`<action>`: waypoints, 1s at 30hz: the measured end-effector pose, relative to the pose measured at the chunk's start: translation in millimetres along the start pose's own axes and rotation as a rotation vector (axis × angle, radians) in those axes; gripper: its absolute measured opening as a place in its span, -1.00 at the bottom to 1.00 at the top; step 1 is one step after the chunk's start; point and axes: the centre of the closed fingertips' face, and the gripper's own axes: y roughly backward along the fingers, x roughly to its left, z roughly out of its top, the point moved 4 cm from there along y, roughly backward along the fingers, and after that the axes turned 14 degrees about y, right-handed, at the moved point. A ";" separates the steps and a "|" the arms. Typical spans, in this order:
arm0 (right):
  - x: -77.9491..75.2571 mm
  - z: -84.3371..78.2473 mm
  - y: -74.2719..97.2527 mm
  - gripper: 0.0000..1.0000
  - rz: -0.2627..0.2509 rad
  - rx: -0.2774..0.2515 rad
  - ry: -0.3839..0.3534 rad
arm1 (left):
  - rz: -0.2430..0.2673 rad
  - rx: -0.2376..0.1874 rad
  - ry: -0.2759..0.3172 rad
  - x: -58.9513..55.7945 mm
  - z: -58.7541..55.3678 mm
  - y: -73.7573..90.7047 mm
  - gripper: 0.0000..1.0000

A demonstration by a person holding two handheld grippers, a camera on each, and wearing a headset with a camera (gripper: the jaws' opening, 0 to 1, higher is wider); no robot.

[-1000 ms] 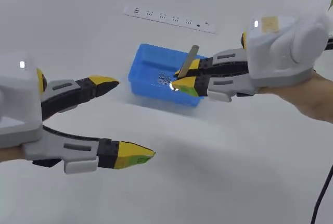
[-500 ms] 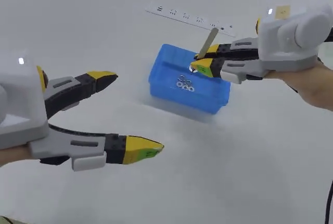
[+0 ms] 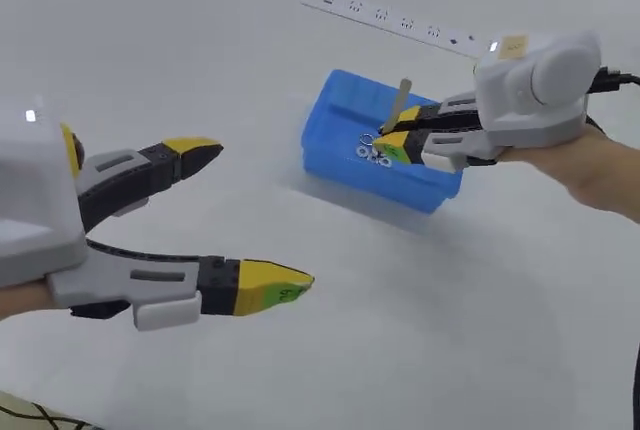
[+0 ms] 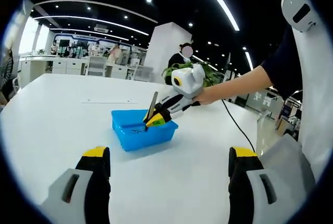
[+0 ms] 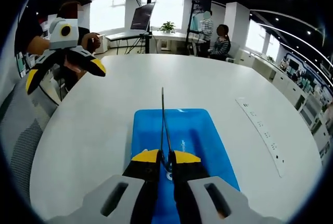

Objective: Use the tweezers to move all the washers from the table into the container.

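No legible text, brands or numbers. Markings on strip (image 3: 390, 22): too small to read. Green mark on left gripper (image 3: 260, 215) tip: illegible.

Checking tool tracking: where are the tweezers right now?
In the head view, the tweezers are clamped in the right claw, over the blue container, right of centre.

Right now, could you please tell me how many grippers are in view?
2. The left gripper is open over the white table, left of the blue container; the right gripper is over that container, shut on the tweezers.
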 end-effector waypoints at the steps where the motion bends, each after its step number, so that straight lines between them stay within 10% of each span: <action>1: 1.2 -1.1 -0.6 -0.82 0.005 0.002 0.001 | 0.000 0.001 -0.002 -1.0 0.0 -1.2 0.99; 20: 2.2 2.9 0.7 -0.82 -0.006 0.003 0.009 | -0.009 0.012 -0.008 -8.1 -2.5 1.4 0.99; 25: 1.7 10.0 6.0 -0.83 -0.022 0.000 0.019 | -0.010 -0.065 -0.002 -3.8 22.2 -7.2 0.99; 30: 0.3 16.3 11.7 -0.83 -0.031 -0.004 0.033 | -0.042 -0.042 -0.097 4.0 44.1 -30.5 0.98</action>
